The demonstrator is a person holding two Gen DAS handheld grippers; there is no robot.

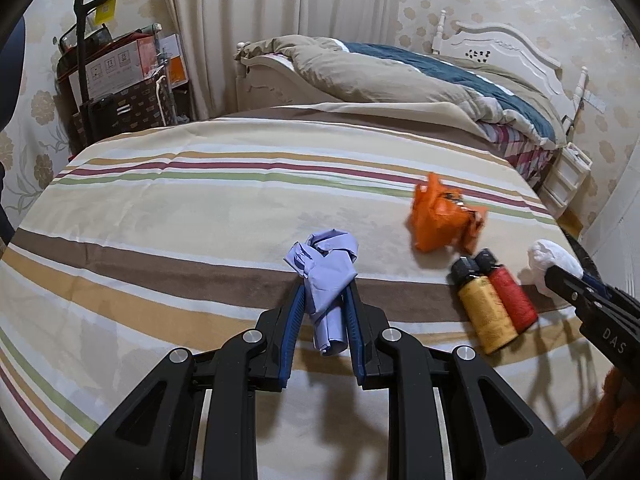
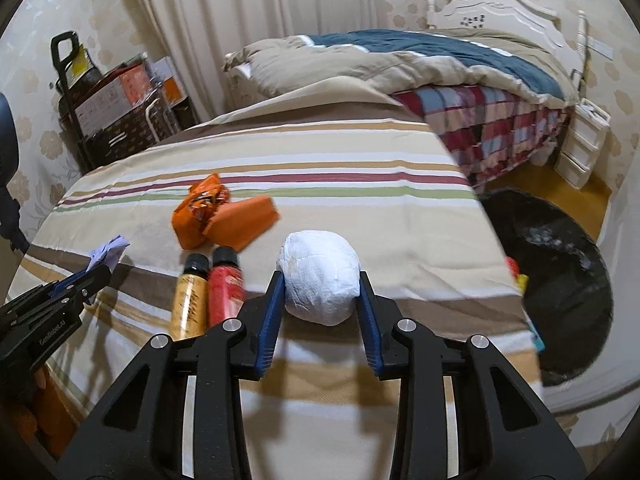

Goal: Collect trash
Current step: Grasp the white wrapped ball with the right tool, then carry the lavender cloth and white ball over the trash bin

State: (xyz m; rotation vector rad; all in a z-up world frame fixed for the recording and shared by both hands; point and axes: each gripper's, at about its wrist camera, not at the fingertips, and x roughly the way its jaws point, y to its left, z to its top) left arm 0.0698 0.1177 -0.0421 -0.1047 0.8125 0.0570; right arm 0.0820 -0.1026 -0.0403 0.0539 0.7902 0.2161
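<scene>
A crumpled pale-blue paper (image 1: 322,276) is pinched between the blue pads of my left gripper (image 1: 324,288), which is shut on it above the striped cloth (image 1: 200,208). My right gripper (image 2: 322,280) is shut on a white paper wad (image 2: 320,280), its pads pressing both sides; the same wad (image 1: 550,262) shows at the right edge of the left wrist view. An orange crumpled wrapper (image 1: 444,218) (image 2: 218,210) lies on the cloth beyond the two small bottles, one yellow (image 2: 190,300) and one red (image 2: 226,290).
A black bin bag (image 2: 560,280) stands open on the floor right of the striped surface. Behind are a bed with a beige and blue duvet (image 1: 400,76), curtains, and a cart with boxes (image 1: 120,80) at the left wall.
</scene>
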